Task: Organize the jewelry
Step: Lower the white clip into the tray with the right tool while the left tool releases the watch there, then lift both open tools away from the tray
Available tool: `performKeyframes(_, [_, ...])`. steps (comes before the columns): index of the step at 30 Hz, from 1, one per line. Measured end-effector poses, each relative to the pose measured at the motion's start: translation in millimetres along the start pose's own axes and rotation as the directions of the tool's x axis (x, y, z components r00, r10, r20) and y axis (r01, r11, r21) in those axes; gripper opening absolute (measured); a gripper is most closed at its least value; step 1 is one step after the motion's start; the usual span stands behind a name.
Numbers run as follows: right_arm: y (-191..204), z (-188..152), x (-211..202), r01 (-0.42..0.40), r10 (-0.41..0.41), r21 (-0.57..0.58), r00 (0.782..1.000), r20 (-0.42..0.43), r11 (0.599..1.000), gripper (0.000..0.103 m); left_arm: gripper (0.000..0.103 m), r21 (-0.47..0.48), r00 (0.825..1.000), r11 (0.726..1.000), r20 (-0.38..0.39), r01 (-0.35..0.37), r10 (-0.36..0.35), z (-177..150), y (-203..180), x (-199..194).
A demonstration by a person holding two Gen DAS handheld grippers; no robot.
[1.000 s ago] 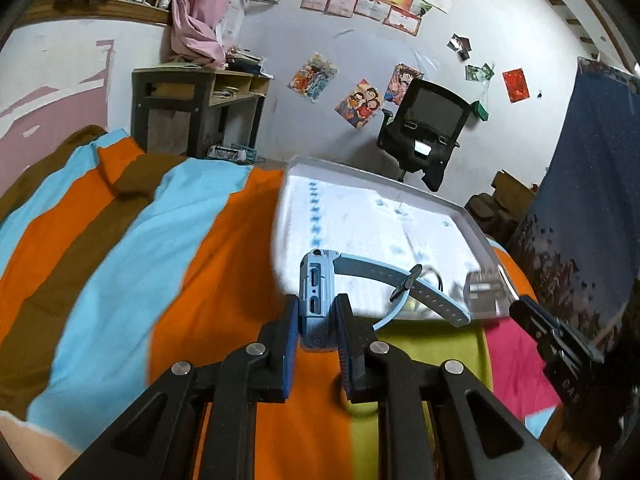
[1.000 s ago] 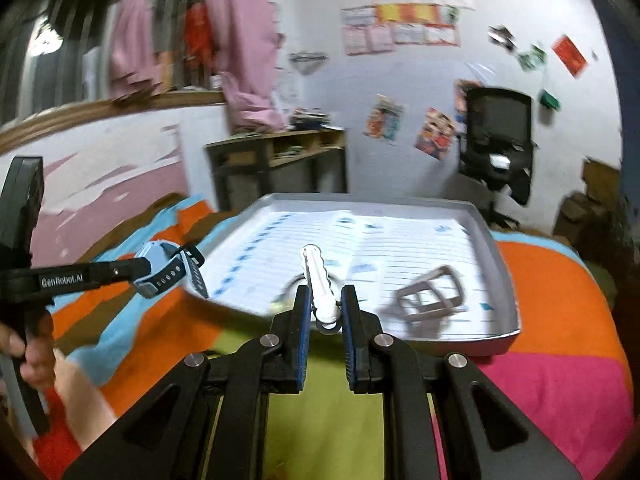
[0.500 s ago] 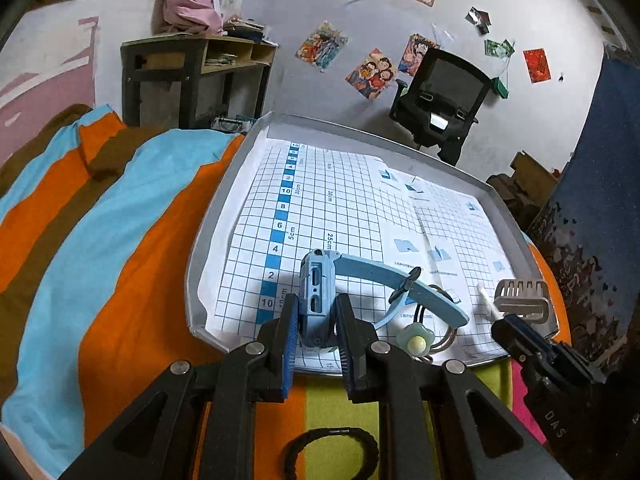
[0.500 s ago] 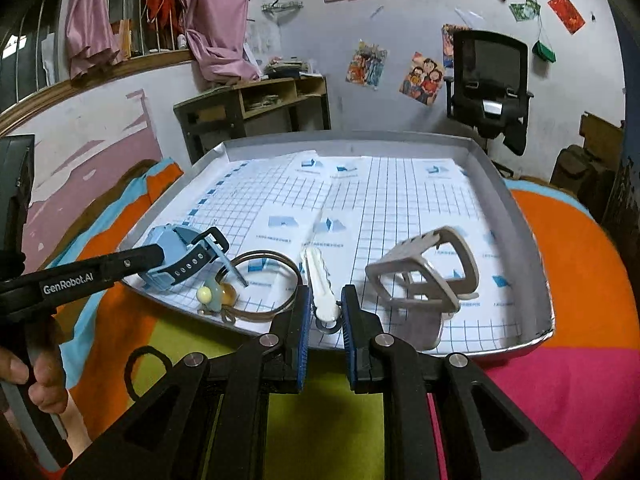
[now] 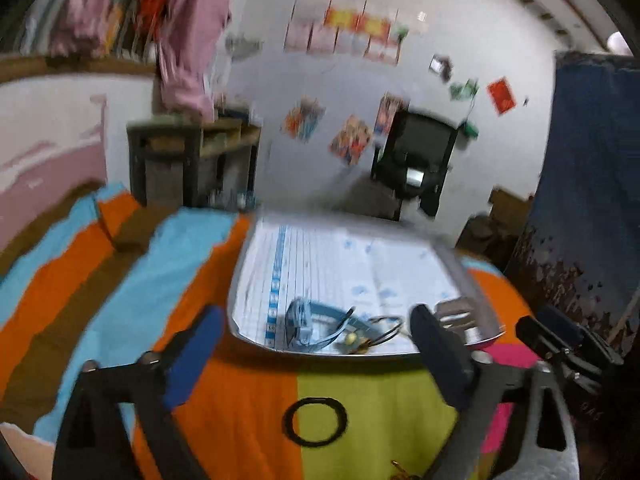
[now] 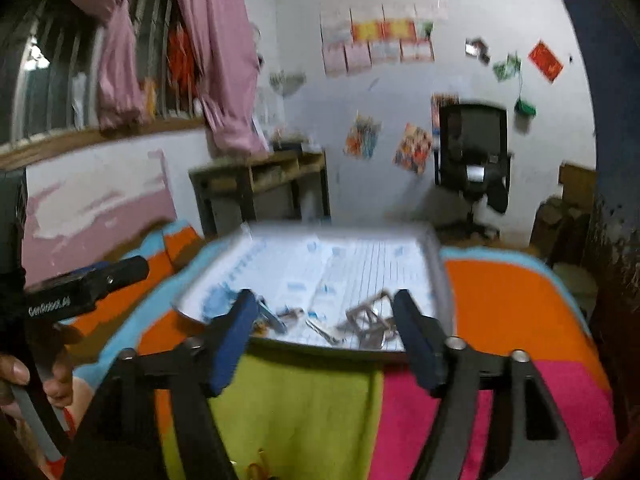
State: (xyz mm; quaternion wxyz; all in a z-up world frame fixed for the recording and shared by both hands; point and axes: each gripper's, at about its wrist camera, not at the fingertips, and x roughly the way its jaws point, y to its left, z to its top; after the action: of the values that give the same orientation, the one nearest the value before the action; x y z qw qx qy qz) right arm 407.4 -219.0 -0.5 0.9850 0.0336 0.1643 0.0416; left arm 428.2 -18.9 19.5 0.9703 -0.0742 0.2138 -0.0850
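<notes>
A grey tray (image 5: 460, 268) lined with grid paper rests on the striped blanket. Near its front edge lie a blue watch (image 5: 308, 320), a thin bangle (image 5: 386, 326) and a grey claw clip (image 5: 456, 308). My left gripper (image 5: 316, 316) is open with nothing in it, held back from the tray's front rim. In the right wrist view the tray (image 6: 440, 280) shows the claw clip (image 6: 372, 320), a blurred white clip (image 6: 320, 328) and the watch (image 6: 220, 304). My right gripper (image 6: 324, 300) is open too, just short of the rim.
A black ring (image 5: 315, 421) lies on the green stripe below the tray. A small gold piece (image 6: 256, 468) sits at the bottom edge. A hand (image 6: 16, 376) holds the left gripper's handle (image 6: 88, 284). A desk and an office chair stand by the far wall.
Both grippers went from shut to open. The blue watch and the white clip now lie in the tray. Both grippers have drawn back from it; the views are motion-blurred.
</notes>
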Motion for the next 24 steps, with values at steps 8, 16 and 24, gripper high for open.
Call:
performKeyframes(8, [19, 10, -138, -0.007, 0.015, -0.044, 0.982, 0.186, 0.999, 0.101, 0.103, -0.001, 0.987, 1.000, 0.159, 0.017, -0.017, -13, -13, -131])
performKeyframes(16, [40, -5, -247, -0.014, 0.030, -0.060, 0.962, 0.270, 0.998, 0.102, 0.103, 0.013, 0.971, 1.000, 0.241, -0.009, 0.006, -49, -18, -234])
performKeyframes(24, [54, -44, -322, 0.013, 0.002, -0.054, 0.963, 0.269, 0.998, 0.102, 0.103, 0.033, 0.972, 0.999, 0.232, -0.039, 0.030, -97, -19, -301])
